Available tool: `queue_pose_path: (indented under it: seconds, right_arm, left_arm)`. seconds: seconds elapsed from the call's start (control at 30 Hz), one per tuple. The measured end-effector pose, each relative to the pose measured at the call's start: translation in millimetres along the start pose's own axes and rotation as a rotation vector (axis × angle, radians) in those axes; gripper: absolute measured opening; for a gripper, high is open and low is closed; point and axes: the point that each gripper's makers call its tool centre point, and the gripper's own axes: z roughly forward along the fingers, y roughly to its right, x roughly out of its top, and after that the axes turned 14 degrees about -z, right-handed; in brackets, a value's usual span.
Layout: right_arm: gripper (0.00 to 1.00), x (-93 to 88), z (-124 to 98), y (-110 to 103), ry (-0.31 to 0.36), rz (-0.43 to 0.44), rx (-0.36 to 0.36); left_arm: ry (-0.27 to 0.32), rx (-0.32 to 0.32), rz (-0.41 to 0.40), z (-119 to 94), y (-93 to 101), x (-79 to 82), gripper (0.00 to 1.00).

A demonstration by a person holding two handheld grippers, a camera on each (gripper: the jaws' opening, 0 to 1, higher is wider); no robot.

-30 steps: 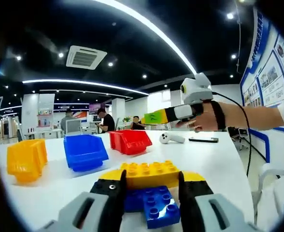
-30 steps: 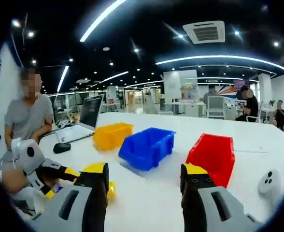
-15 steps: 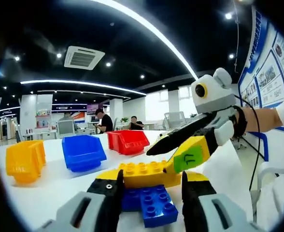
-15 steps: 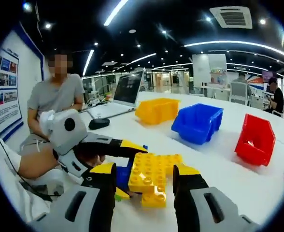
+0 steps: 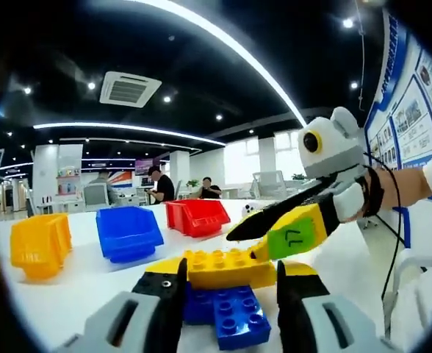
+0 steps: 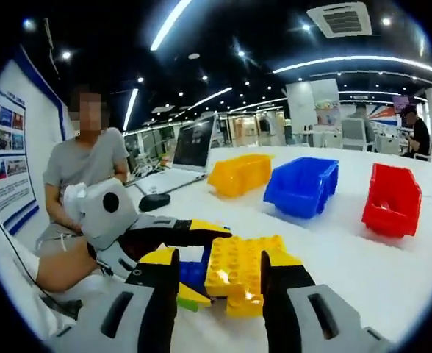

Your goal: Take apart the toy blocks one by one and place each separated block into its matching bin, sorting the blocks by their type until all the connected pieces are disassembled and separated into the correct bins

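In the left gripper view my left tool (image 5: 227,290) has its jaws on either side of the stack of blocks, closed on the blue block (image 5: 227,315) at the bottom, with the yellow block (image 5: 227,266) sitting on top of it just past the jaw tips. My right tool (image 5: 278,224) reaches in from the right, its jaws near the right end of the yellow block; I cannot tell whether they grip it. In the right gripper view my right tool (image 6: 220,276) stands with its jaws apart around the yellow block (image 6: 244,268), and the left tool (image 6: 183,235) comes in from the left over the blue block (image 6: 194,272). Farther out on the white counter (image 5: 91,283) sit three bins in a row: yellow bin (image 5: 40,243), blue bin (image 5: 129,232), red bin (image 5: 198,215). Far left in the right gripper view a laptop (image 6: 190,151) stands open beside a seated person (image 6: 84,169).
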Motion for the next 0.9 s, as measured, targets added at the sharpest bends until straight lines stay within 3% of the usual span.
queue_pose_path:
  seconds: [0.1, 0.23, 0.33, 0.4, 0.6, 0.9]
  right_arm:
    - [0.41, -4.5, -12, 12, 0.018, 0.017, -0.011]
    - [0.41, -10.9, -24, 19, 0.015, -0.053, -0.005]
    - [0.41, -22.8, -28, 16, -0.018, -0.138, -0.002]
    - [0.43, -32.2, -27, 5, -0.033, -0.152, 0.010]
    - [0.42, -47.4, -16, -1, -0.075, -0.244, 0.019]
    - [0.24, -47.6, -11, 11, -0.077, -0.245, -0.033]
  left_arm:
    - [0.025, -0.006, -0.038, 0, -0.2, 8.9, 0.50]
    - [0.007, 0.027, -0.022, 0, -5.9, 4.5, 0.48]
    - [0.007, 0.032, -0.038, 2, -4.2, 5.2, 0.46]
    - [0.001, 0.037, -0.038, 4, -3.1, 3.5, 0.46]
    - [-0.022, 0.056, -0.008, 7, -1.8, -1.6, 0.47]
    - [-0.022, 0.071, -0.017, 6, -1.5, -2.1, 0.45]
